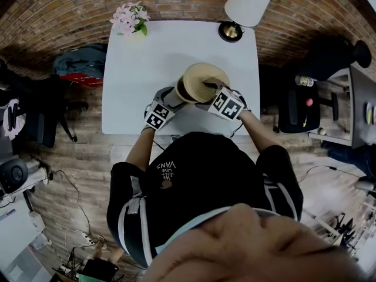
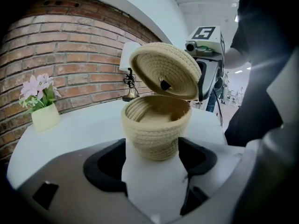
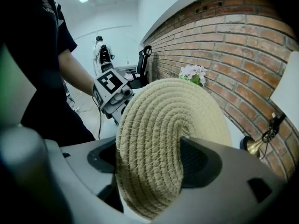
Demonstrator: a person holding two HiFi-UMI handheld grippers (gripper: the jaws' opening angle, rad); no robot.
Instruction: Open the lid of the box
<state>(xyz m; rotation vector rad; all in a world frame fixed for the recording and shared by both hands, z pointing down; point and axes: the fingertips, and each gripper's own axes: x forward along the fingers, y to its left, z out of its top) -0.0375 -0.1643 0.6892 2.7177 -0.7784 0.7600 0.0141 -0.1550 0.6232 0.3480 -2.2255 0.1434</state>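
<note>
Beige woven-rope lid (image 3: pixel 159 139): tilted, pinched in right tongs (image 3: pixel 149 160)
Round open rope box (image 2: pixel 156 125): gripped by left tongs (image 2: pixel 154 152), on white counter (image 2: pixel 79 125)

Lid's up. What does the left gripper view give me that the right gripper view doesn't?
Only the left gripper view: the box's open inside, the lid's underside, and the left gripper closed on the box's base. Only the right gripper view: the lid's woven top, held in the right gripper. Both: the lid raised and tilted, the flowers and the brick wall.
</note>
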